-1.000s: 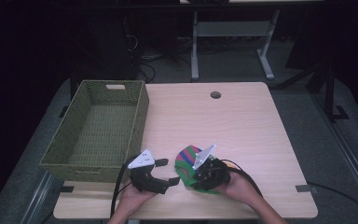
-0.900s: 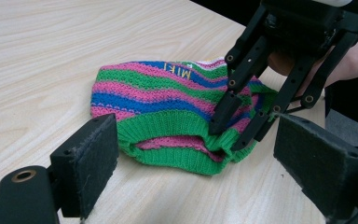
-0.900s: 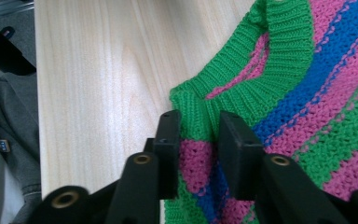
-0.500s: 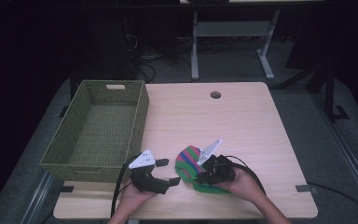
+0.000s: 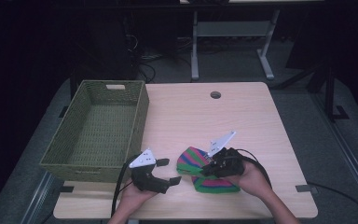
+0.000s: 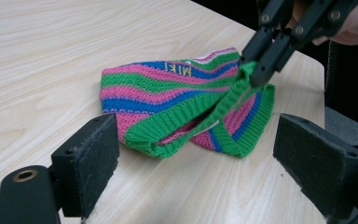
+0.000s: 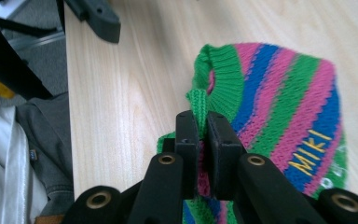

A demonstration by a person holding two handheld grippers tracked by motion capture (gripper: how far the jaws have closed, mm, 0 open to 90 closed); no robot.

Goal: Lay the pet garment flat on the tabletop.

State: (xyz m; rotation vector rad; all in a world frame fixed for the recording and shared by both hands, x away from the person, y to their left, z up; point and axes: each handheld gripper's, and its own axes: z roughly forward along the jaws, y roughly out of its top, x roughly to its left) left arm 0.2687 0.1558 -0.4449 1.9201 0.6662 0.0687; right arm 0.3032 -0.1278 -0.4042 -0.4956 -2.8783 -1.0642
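Right gripper view: right tool [image 7: 203,135] pinches striped knit hat's [image 7: 289,98] green cuff.

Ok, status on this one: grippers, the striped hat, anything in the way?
Right gripper shut on the hat's green cuff, lifting it. Left gripper open, short of the hat. Basket off to the side; nothing blocking.

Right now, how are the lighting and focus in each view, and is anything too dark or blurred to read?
High view: table evenly lit, the room behind nearly black, the hat small but clear. Left gripper view: hat sharp, the left gripper jaws in front slightly soft. Right gripper view: the right gripper pinching the hat's cuff is crisp, the yellow letters readable, the left edge dim.
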